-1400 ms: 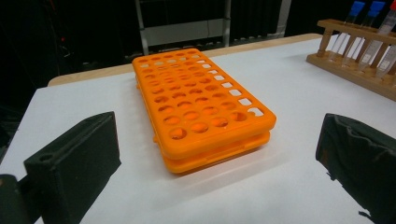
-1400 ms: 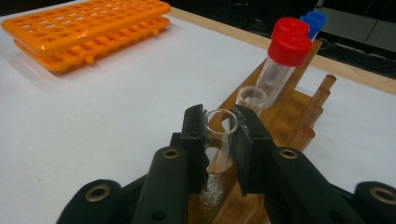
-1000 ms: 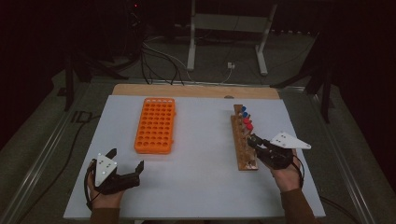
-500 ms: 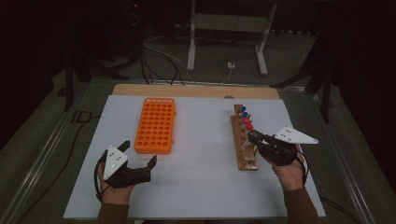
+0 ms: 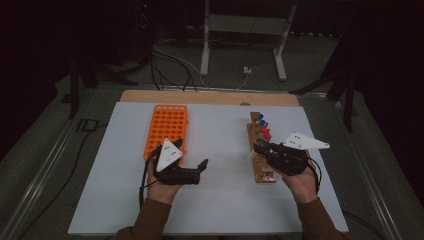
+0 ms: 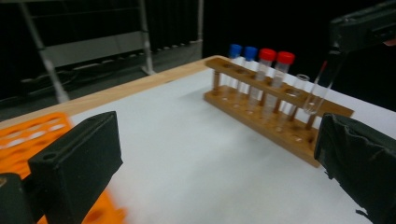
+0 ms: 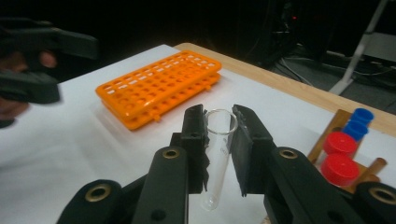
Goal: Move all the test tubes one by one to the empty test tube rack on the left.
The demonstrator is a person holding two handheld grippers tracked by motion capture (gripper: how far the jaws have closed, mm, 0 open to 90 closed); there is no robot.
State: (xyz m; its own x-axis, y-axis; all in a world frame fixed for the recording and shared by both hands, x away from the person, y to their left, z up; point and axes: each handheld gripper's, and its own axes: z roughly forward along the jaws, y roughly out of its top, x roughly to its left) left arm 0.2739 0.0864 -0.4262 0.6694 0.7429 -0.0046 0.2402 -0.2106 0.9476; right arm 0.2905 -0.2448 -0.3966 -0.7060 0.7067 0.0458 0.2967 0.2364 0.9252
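A clear uncapped test tube (image 7: 218, 154) hangs just above the table with my right gripper (image 7: 218, 119) shut on it near its rim. In the left gripper view the same tube (image 6: 316, 93) hovers over the wooden rack (image 6: 275, 128), which holds two blue-capped and two red-capped tubes (image 6: 266, 70). My left gripper (image 6: 217, 158) stands wide open with nothing between its jaws and faces that rack. From above, the left gripper (image 5: 200, 170) is near the table's middle and the right gripper (image 5: 259, 148) sits over the wooden rack (image 5: 261, 172).
An orange tube rack (image 5: 167, 129) lies empty at the left back of the white table (image 5: 220, 210). A wooden strip (image 5: 210, 97) runs along the far edge. Cables and a metal stand (image 5: 240, 45) lie on the dark floor beyond.
My left gripper has swung from the table's front left toward the middle, past the orange rack's near end. My right gripper has risen slightly with the tube.
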